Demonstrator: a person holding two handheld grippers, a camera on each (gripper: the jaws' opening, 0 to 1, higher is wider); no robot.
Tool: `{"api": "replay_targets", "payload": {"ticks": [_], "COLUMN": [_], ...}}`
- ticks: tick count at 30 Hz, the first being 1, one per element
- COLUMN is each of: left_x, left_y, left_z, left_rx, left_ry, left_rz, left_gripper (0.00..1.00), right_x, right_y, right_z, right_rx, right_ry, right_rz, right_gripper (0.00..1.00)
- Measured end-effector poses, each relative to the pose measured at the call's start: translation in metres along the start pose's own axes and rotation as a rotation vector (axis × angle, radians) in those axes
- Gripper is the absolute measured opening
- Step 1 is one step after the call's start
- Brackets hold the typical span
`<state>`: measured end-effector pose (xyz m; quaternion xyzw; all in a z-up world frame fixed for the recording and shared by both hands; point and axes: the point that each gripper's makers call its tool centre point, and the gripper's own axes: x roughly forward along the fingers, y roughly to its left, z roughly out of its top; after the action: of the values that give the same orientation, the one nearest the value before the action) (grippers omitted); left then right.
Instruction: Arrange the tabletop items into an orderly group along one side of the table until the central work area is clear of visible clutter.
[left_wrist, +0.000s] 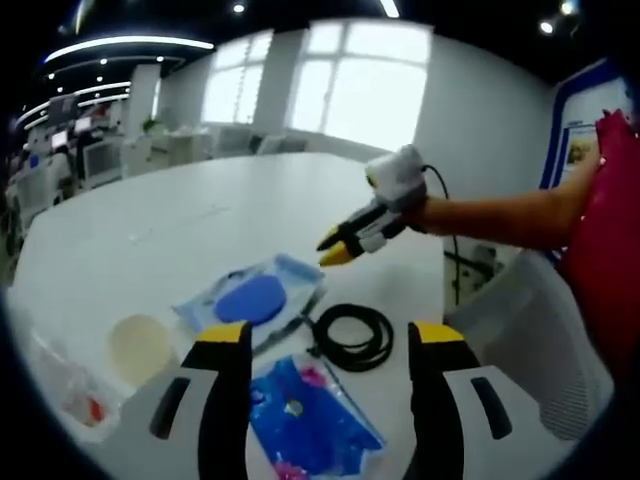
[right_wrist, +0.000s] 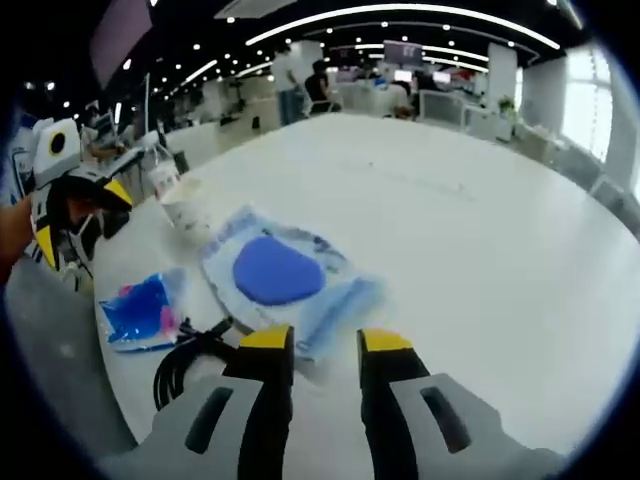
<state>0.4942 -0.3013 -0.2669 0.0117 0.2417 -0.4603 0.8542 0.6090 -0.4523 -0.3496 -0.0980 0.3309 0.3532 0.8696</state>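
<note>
We are working from the left gripper view, going left to right. A clear bag (left_wrist: 62, 392) with something red inside is lying at the table (left_wrist: 200, 200) edge, next to a pale round lid or cup (left_wrist: 140, 347). Our left gripper (left_wrist: 325, 345) is hovering with its jaws wide apart and empty over a blue packet (left_wrist: 305, 420). Beyond it a clear pouch (left_wrist: 252, 301) is holding a blue oval pad, and a coiled black cable (left_wrist: 352, 335) is lying just beside it. The right gripper (left_wrist: 338, 247) is reaching in above them, its yellow tips close together and holding nothing.

In the right gripper view, its jaws are sitting over the pouch's near edge. We are judging that the slick, limp film could be slipping from a pinch, or dragging the cable along with it.
</note>
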Motion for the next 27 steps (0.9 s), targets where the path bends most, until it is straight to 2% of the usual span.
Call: {"api": "replay_targets", "payload": {"ticks": [8,10,12,14,19,23,27], "left_x": [0.005,0.008,0.011,0.017,0.034,0.049,0.064], "left_y": [0.008,0.011,0.017,0.031,0.053,0.084,0.108], "left_z": [-0.001,0.003,0.010,0.026,0.050,0.053,0.045], "left_rx": [-0.006,0.019,0.048,0.088,0.117,0.148,0.135], "left_ry": [0.001,0.003,0.007,0.008,0.018,0.106,0.193], "left_rz": [0.018,0.036,0.058,0.112,0.155,0.246,0.284], "left_gripper": [0.59,0.59,0.59,0.60,0.56,0.51,0.46], "right_x": [0.014,0.016,0.016,0.016,0.015,0.015,0.016], "right_y": [-0.003,-0.004,-0.004,-0.005,-0.007,-0.005,-0.006], "right_z": [0.002,0.000,0.000,0.000,0.000,0.000,-0.001], "right_rx": [0.038,0.039,0.041,0.044,0.058,0.063,0.072], "right_ry": [0.016,0.024,0.024,0.024,0.019,0.016,0.013], "right_rz": [-0.014,-0.013,-0.010,-0.009,-0.006,0.001,0.004], "right_gripper": [0.25,0.25,0.26,0.26,0.26,0.26,0.26]}}
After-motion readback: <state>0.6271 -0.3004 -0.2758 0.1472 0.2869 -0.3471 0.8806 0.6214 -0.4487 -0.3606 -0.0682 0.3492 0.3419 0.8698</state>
